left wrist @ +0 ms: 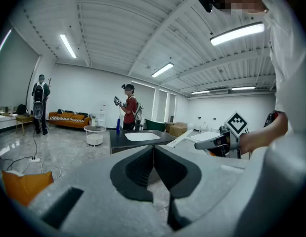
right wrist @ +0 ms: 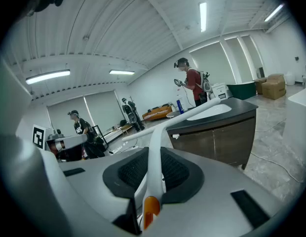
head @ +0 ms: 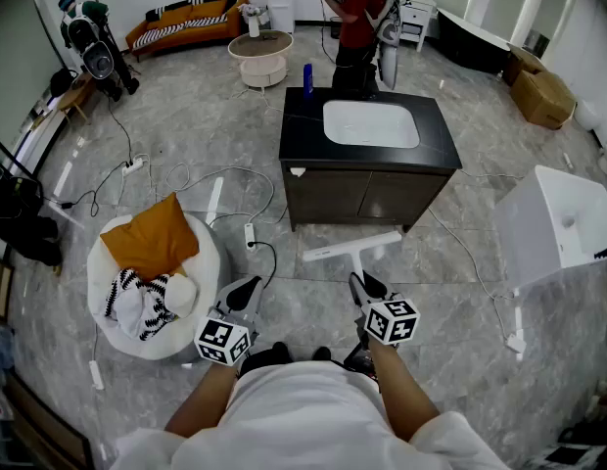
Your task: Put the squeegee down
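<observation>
A: Quick count, go. Grippers?

B: Two. Right gripper [head: 363, 285] is clamped on the handle of the squeegee [head: 352, 247]. Left gripper [head: 247, 291] has its jaws pressed together with nothing in them.

A: How many squeegees?

B: One. White, T-shaped, up off the floor in front of the cabinet [head: 367, 192], blade end towards it. The right gripper view shows the handle [right wrist: 154, 152] running up between the dark pads, with an orange tip [right wrist: 150, 209] at the near end.

A: And the furniture?

B: One dark cabinet with one white sink [head: 370, 123] set in the top, and one blue bottle [head: 307, 78] at its back left corner. One white pouf [head: 201, 262] with one orange cushion [head: 152, 235] on it. One orange sofa [head: 191, 18] and one round table [head: 260, 52]. Two cardboard boxes [head: 540, 94], far right.

A: People?

B: One in a red top [head: 360, 6] behind the cabinet.

A: The floor?

B: Grey marbled tile [head: 186, 135], cables [head: 186, 179] trailing across it. White walls, strip lights on the ceiling.
</observation>
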`<state>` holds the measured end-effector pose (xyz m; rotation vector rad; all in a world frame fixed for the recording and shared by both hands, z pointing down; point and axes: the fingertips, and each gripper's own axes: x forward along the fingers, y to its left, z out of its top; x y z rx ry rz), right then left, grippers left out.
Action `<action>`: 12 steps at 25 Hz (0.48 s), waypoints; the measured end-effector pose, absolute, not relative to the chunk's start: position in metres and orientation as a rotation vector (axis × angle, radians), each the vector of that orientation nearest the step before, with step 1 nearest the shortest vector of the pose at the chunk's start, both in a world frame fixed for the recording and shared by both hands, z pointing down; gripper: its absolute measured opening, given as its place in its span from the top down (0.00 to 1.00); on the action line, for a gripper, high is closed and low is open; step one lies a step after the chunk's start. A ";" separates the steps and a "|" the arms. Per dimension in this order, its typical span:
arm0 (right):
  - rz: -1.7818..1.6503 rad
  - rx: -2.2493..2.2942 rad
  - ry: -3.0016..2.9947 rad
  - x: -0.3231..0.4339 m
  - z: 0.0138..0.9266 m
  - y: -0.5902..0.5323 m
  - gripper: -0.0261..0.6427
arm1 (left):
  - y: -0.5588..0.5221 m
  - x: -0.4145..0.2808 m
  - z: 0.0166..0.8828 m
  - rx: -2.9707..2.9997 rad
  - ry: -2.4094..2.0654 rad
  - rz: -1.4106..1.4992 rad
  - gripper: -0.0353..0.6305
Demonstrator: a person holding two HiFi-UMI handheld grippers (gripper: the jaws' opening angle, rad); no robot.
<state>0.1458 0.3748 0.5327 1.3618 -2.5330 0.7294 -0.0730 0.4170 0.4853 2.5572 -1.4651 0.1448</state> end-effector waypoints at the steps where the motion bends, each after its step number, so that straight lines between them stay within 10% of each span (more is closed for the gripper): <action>1: 0.734 1.376 -2.528 0.143 0.533 0.372 0.84 | 0.412 -0.076 0.487 2.554 -1.481 0.146 0.92; 12: 0.731 1.465 -2.479 0.130 0.537 0.370 0.84 | 0.400 -0.096 0.520 2.400 -1.535 0.219 0.92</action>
